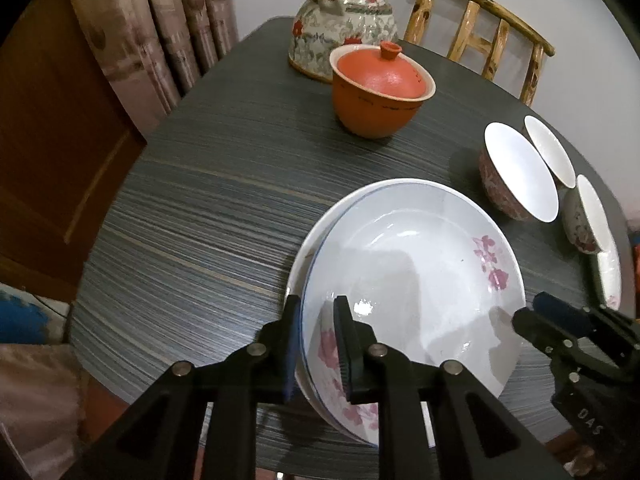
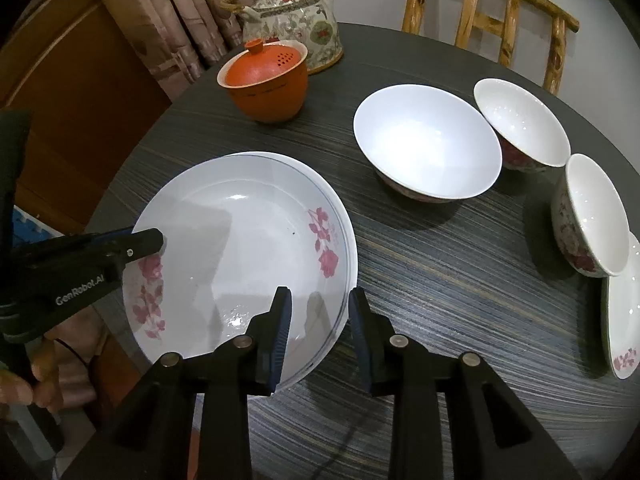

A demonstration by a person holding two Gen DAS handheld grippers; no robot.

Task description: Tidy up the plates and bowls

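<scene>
A white plate with pink flowers [image 1: 420, 280] [image 2: 244, 248] rests on another white plate [image 1: 316, 236] [image 2: 320, 184] on the dark table. My left gripper [image 1: 318, 316] is shut on the top plate's near-left rim; it also shows in the right wrist view [image 2: 148, 240]. My right gripper [image 2: 320, 304] is open, its jaws straddling the plates' right rim without pinching; it shows at the right in the left wrist view [image 1: 532, 312]. A large white bowl [image 2: 428, 148] and two smaller flowered bowls [image 2: 524, 124] [image 2: 592, 216] stand to the right. A small plate [image 2: 624, 312] lies at the right edge.
An orange lidded cup [image 1: 380, 88] [image 2: 264, 80] and a floral teapot [image 1: 344, 20] [image 2: 296, 20] stand at the back of the table [image 1: 200, 208]. A bamboo chair [image 2: 492, 12] is behind it. Curtains [image 1: 152, 28] and a wooden cabinet [image 1: 52, 140] are at left.
</scene>
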